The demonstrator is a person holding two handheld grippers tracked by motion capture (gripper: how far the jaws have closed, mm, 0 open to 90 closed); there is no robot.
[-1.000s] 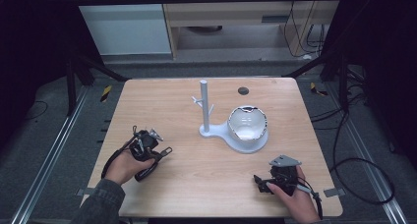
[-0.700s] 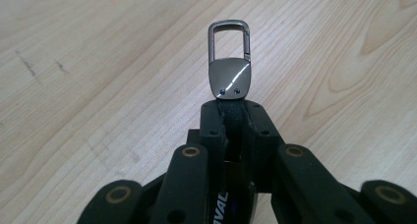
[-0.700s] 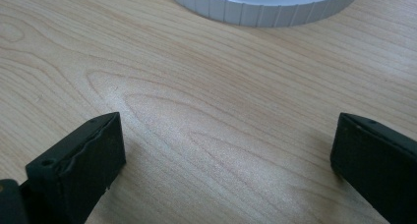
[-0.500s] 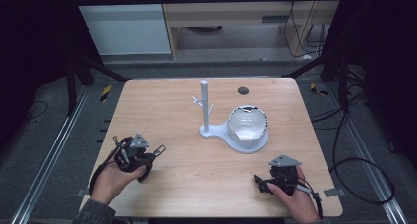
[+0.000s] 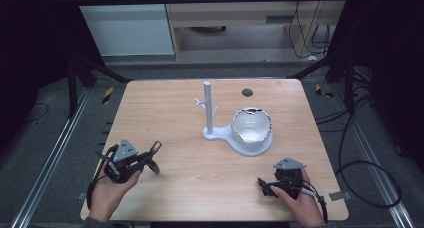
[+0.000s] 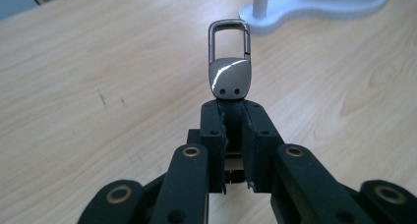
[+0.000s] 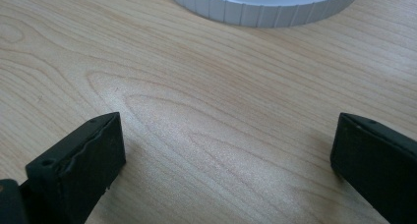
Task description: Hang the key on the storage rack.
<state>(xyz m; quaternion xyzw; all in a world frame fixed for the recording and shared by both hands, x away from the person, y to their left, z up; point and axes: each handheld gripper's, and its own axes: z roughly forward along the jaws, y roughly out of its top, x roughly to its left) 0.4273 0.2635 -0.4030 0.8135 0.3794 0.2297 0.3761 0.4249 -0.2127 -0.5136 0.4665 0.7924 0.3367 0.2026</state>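
Note:
My left gripper (image 6: pixel 231 117) is shut on the dark strap of a metal key clip (image 6: pixel 229 57), whose silver plate and rectangular snap hook stick out past the pads. In the high view this left gripper (image 5: pixel 146 158) hovers at the table's near left, the key clip (image 5: pixel 156 147) pointing right toward a white stand (image 5: pixel 216 134). The stand has an upright post with small pegs (image 5: pixel 207 105) and a round dish (image 5: pixel 251 128) on its base. My right gripper (image 5: pixel 263 184) rests at the near right, open; in its own view the right gripper (image 7: pixel 228 140) has only bare wood between its jaws.
The wooden table (image 5: pixel 170 113) has a small dark hole (image 5: pixel 247 92) near its far edge. The stand's base rim (image 7: pixel 260 8) lies just beyond the right gripper. Dark frame rails and cables surround the table on the floor.
The left hand has drawn back to the left and toward the near edge, rising slightly, with the key clip still in its jaws. The right hand has stayed put.

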